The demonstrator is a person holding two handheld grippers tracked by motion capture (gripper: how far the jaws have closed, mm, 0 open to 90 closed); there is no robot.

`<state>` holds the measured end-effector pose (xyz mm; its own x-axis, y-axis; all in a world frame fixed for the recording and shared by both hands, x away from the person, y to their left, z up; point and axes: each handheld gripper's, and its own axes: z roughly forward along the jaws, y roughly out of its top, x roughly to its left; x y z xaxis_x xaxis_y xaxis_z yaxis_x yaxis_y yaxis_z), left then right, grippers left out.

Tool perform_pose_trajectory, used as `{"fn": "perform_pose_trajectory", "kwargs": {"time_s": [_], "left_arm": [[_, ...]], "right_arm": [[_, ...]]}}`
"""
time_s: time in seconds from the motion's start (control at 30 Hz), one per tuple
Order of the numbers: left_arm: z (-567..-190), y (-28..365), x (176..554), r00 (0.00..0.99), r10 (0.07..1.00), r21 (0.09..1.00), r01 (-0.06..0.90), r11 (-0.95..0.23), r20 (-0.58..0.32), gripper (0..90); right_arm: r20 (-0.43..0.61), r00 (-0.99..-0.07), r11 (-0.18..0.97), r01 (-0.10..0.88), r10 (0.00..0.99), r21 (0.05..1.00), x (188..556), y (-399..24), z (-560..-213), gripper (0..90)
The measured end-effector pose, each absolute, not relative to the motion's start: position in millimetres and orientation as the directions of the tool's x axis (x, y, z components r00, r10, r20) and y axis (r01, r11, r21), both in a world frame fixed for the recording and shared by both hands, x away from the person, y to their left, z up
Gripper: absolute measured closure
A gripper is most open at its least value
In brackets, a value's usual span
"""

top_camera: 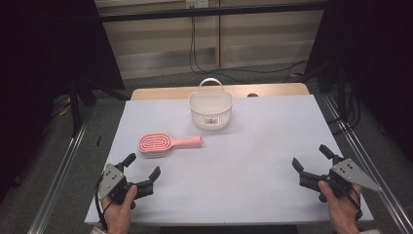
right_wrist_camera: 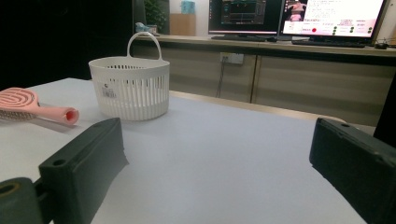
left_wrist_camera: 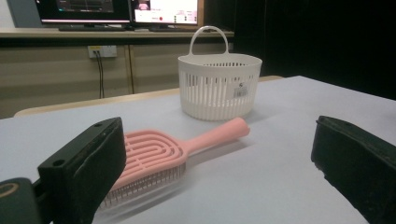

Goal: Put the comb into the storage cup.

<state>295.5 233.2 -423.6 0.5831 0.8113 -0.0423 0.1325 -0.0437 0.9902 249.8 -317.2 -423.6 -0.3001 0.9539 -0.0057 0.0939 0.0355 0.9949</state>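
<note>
A pink hairbrush (top_camera: pixel 165 143) (left_wrist_camera: pixel 163 151) (right_wrist_camera: pixel 32 107) lies flat on the white table, left of centre, its handle pointing right. Behind it at mid-table stands a white slatted basket (top_camera: pixel 210 109) (left_wrist_camera: pixel 219 84) (right_wrist_camera: pixel 130 86) with its handle upright. My left gripper (top_camera: pixel 142 165) (left_wrist_camera: pixel 219 163) rests near the front left corner, open, its jaws wide apart and empty, aimed toward the brush a short way ahead. My right gripper (top_camera: pixel 310 158) (right_wrist_camera: pixel 219 163) sits near the front right corner, open and empty, well away from both objects.
The white table (top_camera: pixel 253 146) ends in a wooden strip (top_camera: pixel 160 92) at the back. Metal rails (top_camera: pixel 58 170) run along both sides. Monitors (right_wrist_camera: pixel 299 18) stand on a counter beyond, and cables (top_camera: pixel 195 48) hang against the wall behind.
</note>
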Motion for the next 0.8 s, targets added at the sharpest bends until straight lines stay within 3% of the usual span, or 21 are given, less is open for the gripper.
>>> {"fn": "perform_pose_trajectory", "kwargs": {"time_s": [0.8], "left_arm": [[-417.8, 229.6, 298.8, 0.601, 0.798, 0.99, 0.137, -0.044, -0.048, 3.0]], "right_arm": [[0.005, -0.317, 0.028, 0.102, 0.948, 0.994, 250.9, -318.1, -425.4, 0.8]]}}
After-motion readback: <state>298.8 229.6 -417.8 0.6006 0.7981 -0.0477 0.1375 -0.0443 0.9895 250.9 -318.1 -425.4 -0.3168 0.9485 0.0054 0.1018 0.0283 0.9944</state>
